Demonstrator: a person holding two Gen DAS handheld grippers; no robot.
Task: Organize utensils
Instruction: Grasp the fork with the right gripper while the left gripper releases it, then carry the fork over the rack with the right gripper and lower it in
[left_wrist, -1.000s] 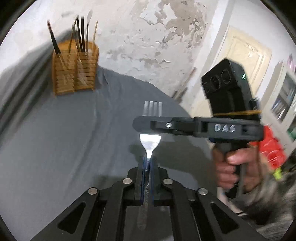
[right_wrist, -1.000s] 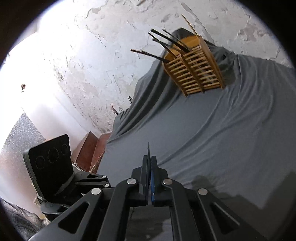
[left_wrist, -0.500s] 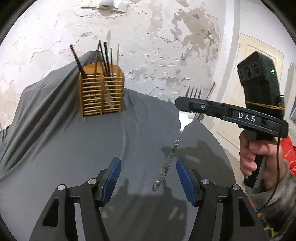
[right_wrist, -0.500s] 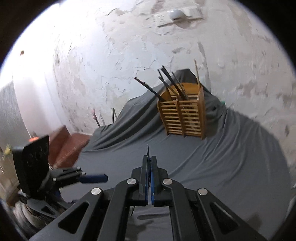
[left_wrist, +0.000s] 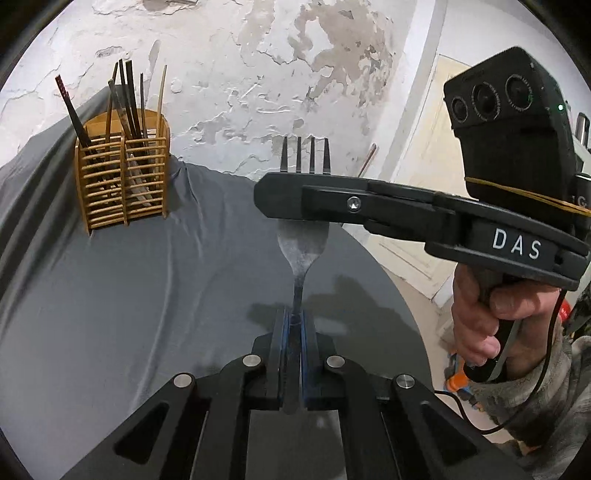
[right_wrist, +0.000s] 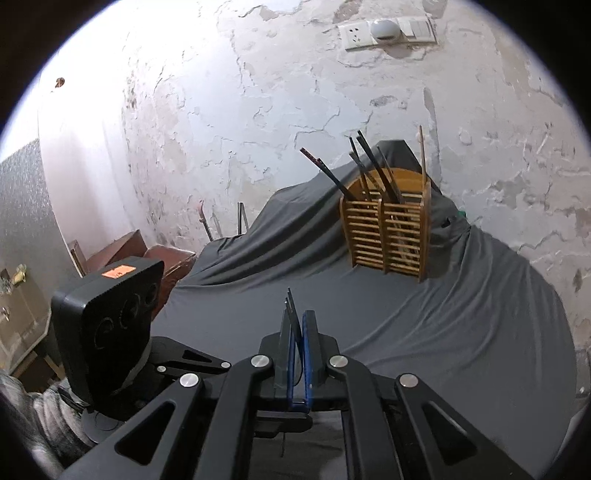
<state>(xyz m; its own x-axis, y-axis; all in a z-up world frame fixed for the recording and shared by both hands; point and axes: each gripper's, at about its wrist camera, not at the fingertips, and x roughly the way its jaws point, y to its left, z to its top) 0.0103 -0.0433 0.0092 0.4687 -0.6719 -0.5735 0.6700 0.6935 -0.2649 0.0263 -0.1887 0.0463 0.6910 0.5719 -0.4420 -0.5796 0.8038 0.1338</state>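
My left gripper (left_wrist: 293, 325) is shut on the handle of a metal fork (left_wrist: 303, 247), which stands upright with its tines up. My right gripper (left_wrist: 280, 195) crosses in front of the fork's head from the right; in the right wrist view (right_wrist: 298, 325) its jaws stand slightly apart around the fork's tines (right_wrist: 290, 306), seen edge-on. A wooden slatted utensil holder (left_wrist: 122, 181) with chopsticks and other utensils stands at the back left of the table; it also shows in the right wrist view (right_wrist: 388, 236).
A grey cloth (left_wrist: 110, 302) covers the round table and drapes up behind the holder. A peeling white wall (left_wrist: 258, 74) stands behind. The table's edge curves on the right, with a door (left_wrist: 417, 221) beyond. Brown boxes (right_wrist: 147, 254) lie past the table's left side.
Half a second ago my left gripper was open and the fork hung tilted from the right gripper. Now the left gripper has shut on the handle and the right jaws have parted slightly.
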